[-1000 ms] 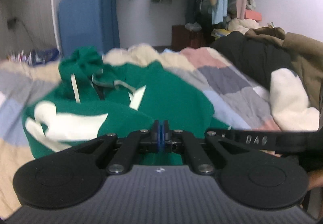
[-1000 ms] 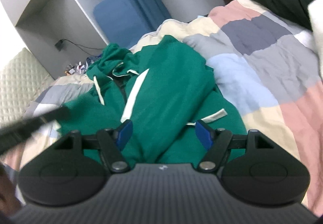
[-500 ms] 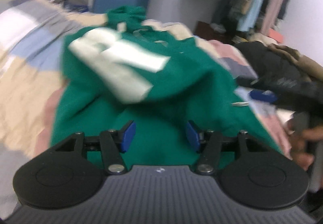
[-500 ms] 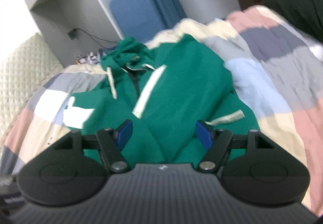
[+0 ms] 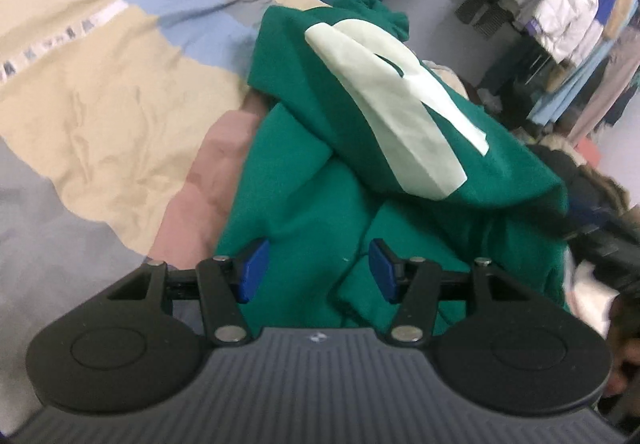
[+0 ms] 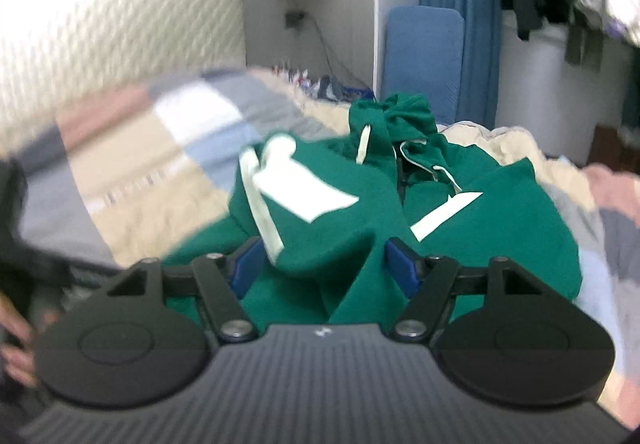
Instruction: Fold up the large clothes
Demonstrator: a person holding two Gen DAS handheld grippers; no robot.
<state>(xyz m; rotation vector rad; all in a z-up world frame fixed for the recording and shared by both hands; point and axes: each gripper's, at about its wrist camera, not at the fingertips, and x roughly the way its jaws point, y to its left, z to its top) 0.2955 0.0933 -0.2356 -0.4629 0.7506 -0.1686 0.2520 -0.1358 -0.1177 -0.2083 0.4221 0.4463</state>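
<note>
A green hoodie [image 5: 328, 204] with white panels lies bunched on the patchwork quilt [image 5: 104, 116]. One sleeve with a white stripe [image 5: 392, 92] is folded across the body. In the left wrist view my left gripper [image 5: 316, 270] hovers open over the hoodie's near edge, with cloth below the blue pads but not pinched. In the right wrist view the hoodie [image 6: 480, 212] fills the middle, its hood and drawstring at the far end. My right gripper [image 6: 324, 268] is open above a raised green fold, its pads apart from the cloth.
A blue padded board [image 6: 420, 52] leans by a blue curtain behind the bed. A rack of hanging clothes [image 5: 568, 4] stands at the right, and a dark coat [image 5: 592, 188] lies at the bed's right. A quilted headboard [image 6: 120, 44] is at the left. A hand [image 6: 16, 344] shows at the left edge.
My left gripper went from shut to open and swung left and down over the hoodie's near edge. The striped sleeve now lies folded across the body. My right gripper rolled and stayed open.
</note>
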